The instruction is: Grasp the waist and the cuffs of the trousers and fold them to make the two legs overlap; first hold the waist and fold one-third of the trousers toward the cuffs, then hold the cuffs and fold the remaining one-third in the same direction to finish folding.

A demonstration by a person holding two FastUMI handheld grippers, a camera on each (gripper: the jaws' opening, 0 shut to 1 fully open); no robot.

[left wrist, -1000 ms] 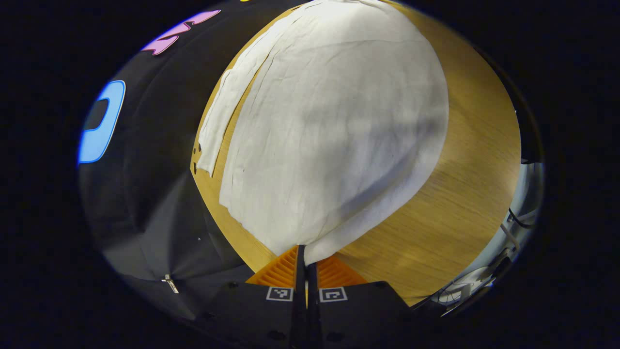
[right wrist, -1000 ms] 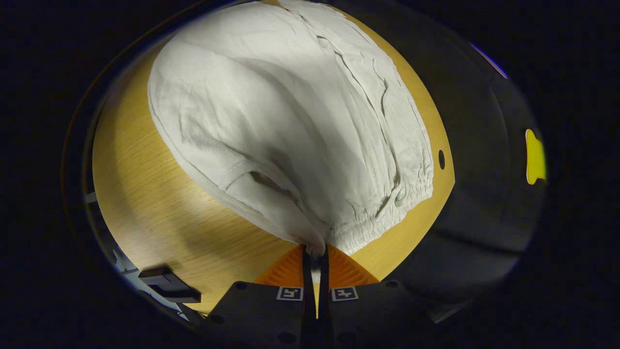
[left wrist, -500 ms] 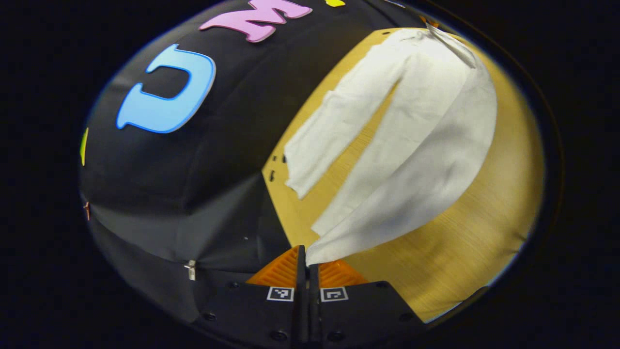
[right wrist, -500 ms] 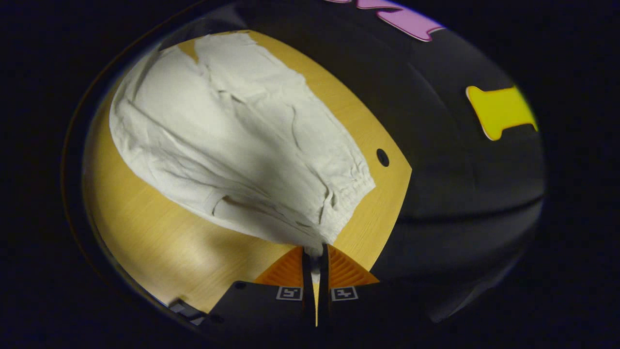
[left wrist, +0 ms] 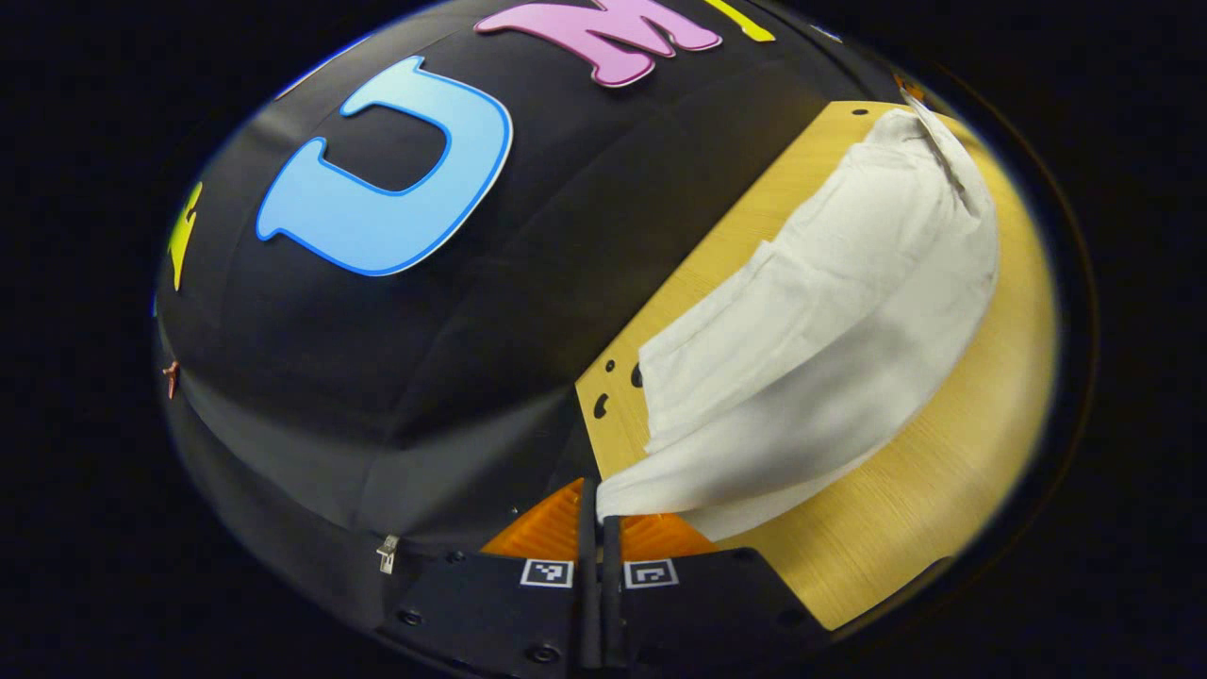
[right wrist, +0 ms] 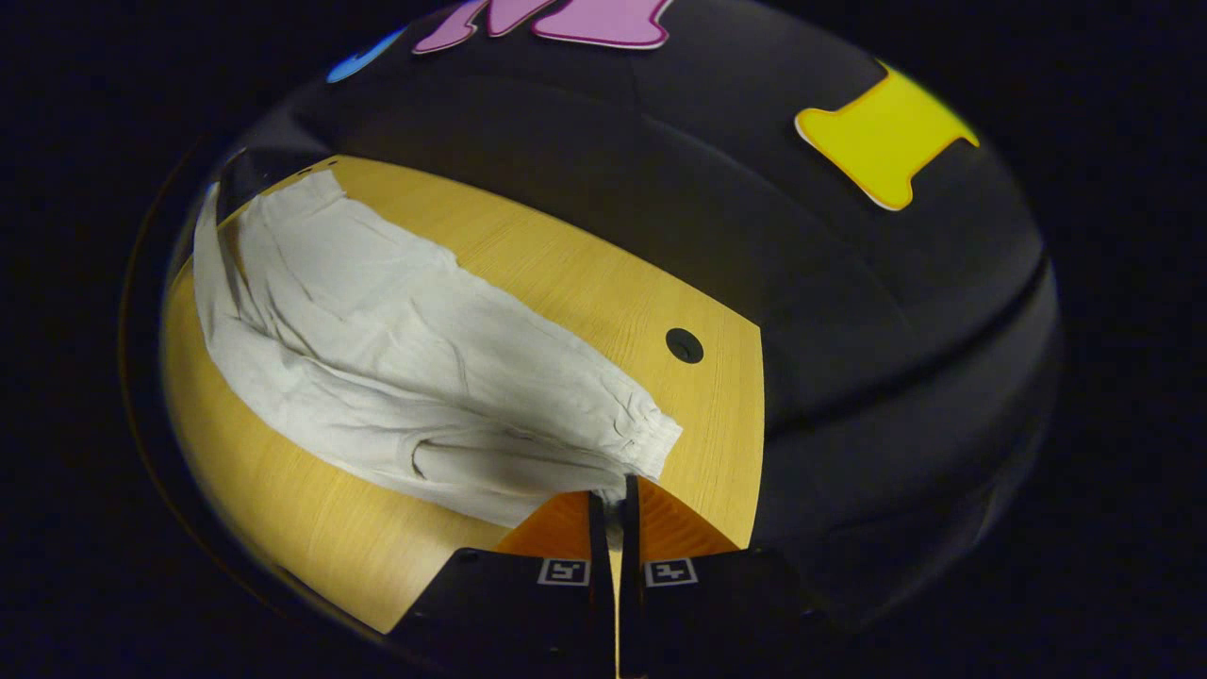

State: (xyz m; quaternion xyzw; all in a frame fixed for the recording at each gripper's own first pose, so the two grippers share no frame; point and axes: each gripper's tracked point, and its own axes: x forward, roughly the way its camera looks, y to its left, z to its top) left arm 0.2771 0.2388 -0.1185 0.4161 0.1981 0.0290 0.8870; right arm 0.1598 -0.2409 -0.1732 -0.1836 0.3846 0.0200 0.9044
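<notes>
While each hand-held gripper point(left wrist: 598, 505) point(right wrist: 613, 498) pinches cuff and waist, trousers point(right wrist: 377, 377) drape legs overlapped near counter point(right wrist: 585, 283) back edge.

White trousers on a honey-yellow table against a black cloth wall.

Off-white, plain, crinkled woven-cloth trousers point(left wrist: 830, 311) point(right wrist: 396, 368): no print or stripe, grey shading in the creases and under the lifted fold; gathered elastic waistband point(right wrist: 646, 438) the same off-white. Flat wooden table point(left wrist: 905, 528) point(right wrist: 585, 292) beneath the trousers: warm honey-yellow with fine, straight, pale grain lines; a round black hole point(right wrist: 684, 345) in the top beyond the waistband, small black holes point(left wrist: 618, 387) at the table corner near the cuffs. Draped cloth booth wall point(left wrist: 471, 358) point(right wrist: 849, 311) behind the table: plain matt black.
</notes>
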